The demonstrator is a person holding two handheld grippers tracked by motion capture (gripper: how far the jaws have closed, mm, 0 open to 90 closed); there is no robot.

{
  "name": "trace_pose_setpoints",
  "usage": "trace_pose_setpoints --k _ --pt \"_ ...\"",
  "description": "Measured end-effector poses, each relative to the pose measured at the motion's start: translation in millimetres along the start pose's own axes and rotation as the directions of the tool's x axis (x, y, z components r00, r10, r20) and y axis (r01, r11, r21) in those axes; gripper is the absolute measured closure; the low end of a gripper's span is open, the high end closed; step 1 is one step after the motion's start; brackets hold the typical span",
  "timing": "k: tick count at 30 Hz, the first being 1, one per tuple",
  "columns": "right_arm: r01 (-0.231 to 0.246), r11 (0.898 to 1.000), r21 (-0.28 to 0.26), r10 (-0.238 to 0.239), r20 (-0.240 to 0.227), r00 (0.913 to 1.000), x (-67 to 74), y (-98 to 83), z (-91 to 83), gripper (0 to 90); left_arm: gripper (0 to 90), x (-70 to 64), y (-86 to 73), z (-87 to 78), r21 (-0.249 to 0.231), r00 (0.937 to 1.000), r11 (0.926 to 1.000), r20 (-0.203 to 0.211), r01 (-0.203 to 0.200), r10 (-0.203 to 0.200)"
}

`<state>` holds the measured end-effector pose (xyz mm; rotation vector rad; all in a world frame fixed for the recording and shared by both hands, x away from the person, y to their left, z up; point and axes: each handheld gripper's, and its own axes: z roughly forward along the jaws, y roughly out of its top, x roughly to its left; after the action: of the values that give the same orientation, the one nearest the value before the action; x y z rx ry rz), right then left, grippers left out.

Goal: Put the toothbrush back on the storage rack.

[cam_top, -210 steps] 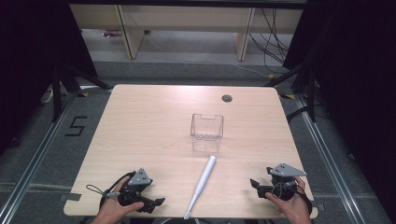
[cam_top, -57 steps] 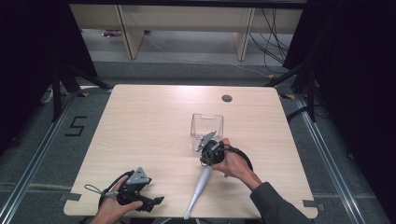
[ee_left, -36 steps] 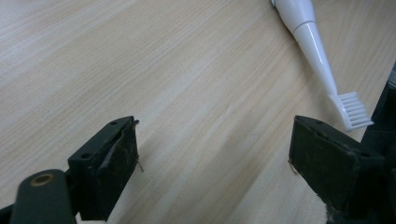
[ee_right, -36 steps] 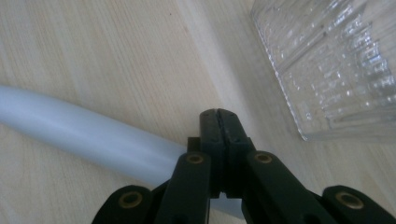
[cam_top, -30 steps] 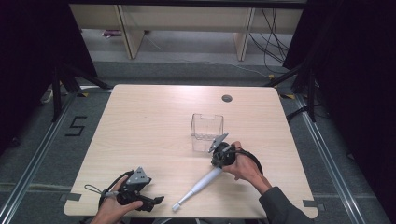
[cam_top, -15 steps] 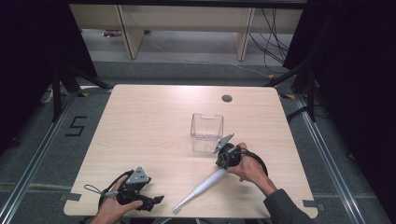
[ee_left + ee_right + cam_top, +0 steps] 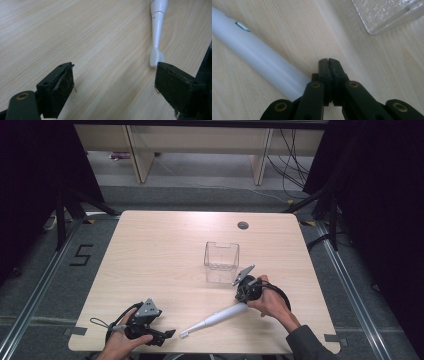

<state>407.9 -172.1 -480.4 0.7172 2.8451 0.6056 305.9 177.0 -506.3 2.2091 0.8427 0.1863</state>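
The toothbrush (image 7: 215,319) beside the right gripper (image 7: 243,289) is white, with a small blue mark on its handle. The box (image 7: 221,262) just beyond that gripper is clear, its base finely pebbled. Both grippers are black with brass-coloured rivets; the left gripper (image 7: 161,336) carries a grey plate. The table (image 7: 150,250) is pale wood-grain.

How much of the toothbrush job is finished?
Hardly started. The toothbrush lies flat on the table, outside the clear box. In hand: the right claw is shut and empty, right beside the handle's thick end. The left claw rests open near the bristles. Left to do: grip the toothbrush and lift it, probably into the box.
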Motion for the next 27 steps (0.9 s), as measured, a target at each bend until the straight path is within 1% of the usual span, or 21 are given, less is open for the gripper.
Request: trace_pose_setpoints --k 1,3,4,5,6,7,9,10,11,12,16,17,19,20,21,22,23,24,25,26,27 --pt "-0.013 1.0 0.007 0.013 -0.002 0.9999 0.5 -1.4 -1.5 88.9 14.9 0.0 0.0 -0.1 -0.001 1.0 1.0 -0.004 0.0 0.0" --pt "-0.018 1.0 0.011 0.018 -0.003 0.9998 1.6 -3.8 -2.1 88.8 14.9 0.1 -0.1 0.0 -0.002 1.0 1.0 -0.003 0.001 -0.001" --pt "-0.008 1.0 0.007 0.008 -0.007 0.9999 0.8 -5.1 -2.4 88.8 14.9 0.1 0.0 0.1 0.002 1.0 1.0 -0.003 0.001 -0.001" --pt "-0.033 0.999 0.013 0.033 -0.004 0.9995 2.8 -6.3 -2.9 88.7 14.9 0.1 0.1 0.0 0.004 1.0 1.0 -0.001 0.0 0.0" --pt "-0.003 1.0 0.005 0.003 -0.002 1.0 0.9 -7.3 -2.9 88.5 14.9 -0.2 -0.1 0.2 0.0 1.0 1.0 -0.003 0.001 -0.001" --pt "-0.003 1.0 0.005 0.003 -0.002 1.0 0.9 -7.3 -2.9 88.5 14.9 -0.2 -0.1 0.2 0.0 1.0 1.0 -0.003 0.001 -0.001" --pt "-0.031 0.999 0.012 0.031 0.003 0.9995 2.9 -11.3 -4.9 88.4 14.9 -0.4 -0.1 0.3 0.0 1.0 1.0 0.003 0.003 -0.003" --pt "-0.032 0.999 0.013 0.032 0.007 0.9995 2.7 -12.2 -6.4 88.4 14.9 -0.2 -0.1 0.0 0.003 1.0 1.0 0.004 -0.001 0.001" --pt "-0.023 1.0 0.004 0.023 0.007 0.9997 2.3 -13.5 -5.8 88.3 14.9 0.0 -0.1 0.2 0.001 1.0 1.0 -0.003 0.001 -0.001" --pt "-0.025 1.0 0.004 0.025 -0.001 0.9997 2.4 -15.1 -6.9 88.2 14.9 0.0 -0.1 0.2 0.001 1.0 1.0 -0.002 0.001 -0.001" --pt "-0.029 1.0 0.008 0.029 0.002 0.9996 3.4 -18.9 -8.3 88.0 14.9 -0.1 0.0 0.2 0.0 1.0 1.0 -0.003 0.001 -0.001" --pt "-0.034 0.999 0.005 0.034 -0.001 0.9994 4.9 -21.7 -8.2 88.0 14.9 -0.1 0.1 -0.2 0.006 1.0 1.0 0.004 -0.004 0.004" --pt "-0.027 1.0 0.004 0.027 0.004 0.9996 6.6 -22.9 -8.6 87.6 14.9 0.0 -0.1 0.3 0.002 1.0 1.0 -0.003 0.001 -0.001" --pt "-0.038 0.999 0.006 0.038 -0.001 0.9993 8.6 -23.8 -9.8 87.5 14.9 0.0 0.0 0.3 0.002 1.0 1.0 -0.003 0.001 -0.001" --pt "-0.038 0.999 0.006 0.038 -0.001 0.9993 8.6 -23.8 -9.8 87.5 14.9 0.0 0.0 0.3 0.002 1.0 1.0 -0.003 0.001 -0.001" --pt "-0.019 1.0 -0.001 0.019 0.0 0.9998 9.3 -24.6 -10.0 87.4 14.9 -0.1 0.0 -0.1 0.006 1.0 1.0 0.005 -0.003 0.003" --pt "-0.034 0.999 0.007 0.034 0.006 0.9994 10.8 -25.0 -11.4 87.4 14.9 -0.3 -0.1 0.2 0.003 1.0 1.0 0.004 0.001 -0.001" --pt "-0.039 0.999 0.012 0.039 -0.004 0.9992 11.8 -25.2 -11.9 87.3 14.9 -0.2 -0.1 0.1 0.003 1.0 1.0 0.003 0.0 0.0" --pt "-0.057 0.998 0.018 0.057 -0.003 0.9983 13.9 -25.7 -13.5 87.0 14.9 -0.2 -0.1 0.1 0.003 1.0 1.0 0.004 0.001 -0.001" --pt "-0.021 1.0 0.004 0.021 -0.007 0.9998 13.1 -25.8 -12.9 86.9 14.9 -0.4 -0.1 0.2 0.004 1.0 1.0 0.005 0.002 -0.002" --pt "-0.021 1.0 0.004 0.021 -0.007 0.9998 13.1 -25.8 -12.9 86.9 14.9 -0.4 -0.1 0.2 0.004 1.0 1.0 0.005 0.002 -0.002"
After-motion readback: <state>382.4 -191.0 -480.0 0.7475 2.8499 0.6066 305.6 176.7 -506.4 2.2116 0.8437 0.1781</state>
